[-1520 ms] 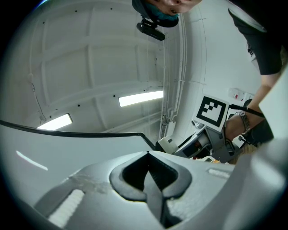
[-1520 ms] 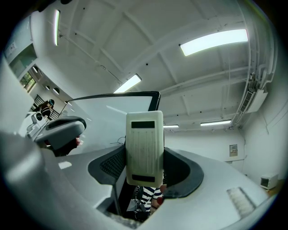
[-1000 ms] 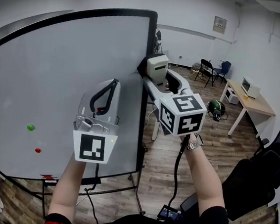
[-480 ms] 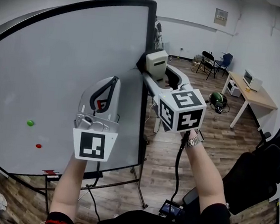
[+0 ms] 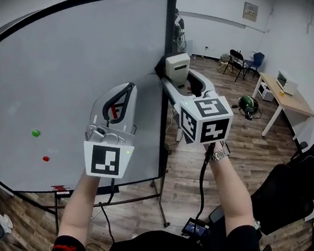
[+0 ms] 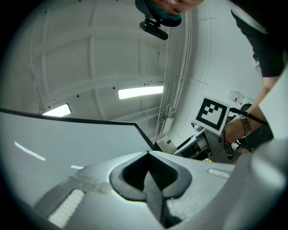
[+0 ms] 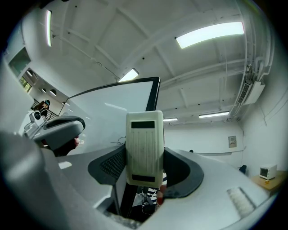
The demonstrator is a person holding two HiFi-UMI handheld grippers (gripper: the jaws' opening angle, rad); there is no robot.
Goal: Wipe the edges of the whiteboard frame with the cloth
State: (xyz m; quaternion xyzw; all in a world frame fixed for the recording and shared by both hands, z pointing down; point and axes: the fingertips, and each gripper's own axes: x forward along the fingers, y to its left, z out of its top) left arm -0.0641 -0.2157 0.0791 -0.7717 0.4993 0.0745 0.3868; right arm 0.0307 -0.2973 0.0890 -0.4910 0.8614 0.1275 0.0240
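Note:
The whiteboard (image 5: 67,74) has a black frame (image 5: 169,40). My right gripper (image 5: 177,78) is shut on a cream rectangular eraser block (image 5: 177,69), not a cloth. The block rests against the frame's right edge, roughly at mid-height. In the right gripper view the block (image 7: 144,148) stands upright between the jaws, with the frame's edge (image 7: 155,94) behind it. My left gripper (image 5: 122,99) is held in front of the board's lower right area, shut with nothing in it. In the left gripper view its jaws (image 6: 148,179) meet.
A green magnet (image 5: 35,133) and a red magnet (image 5: 46,158) stick to the board's left part. The board's stand legs (image 5: 159,206) reach over the wooden floor. To the right are a black office chair (image 5: 295,187), a desk (image 5: 285,96) and folding chairs (image 5: 237,61).
The head view has shifted, so the board's top corner shows higher. The eraser in the right gripper sits slightly farther below that corner on the right edge. The left gripper has barely moved.

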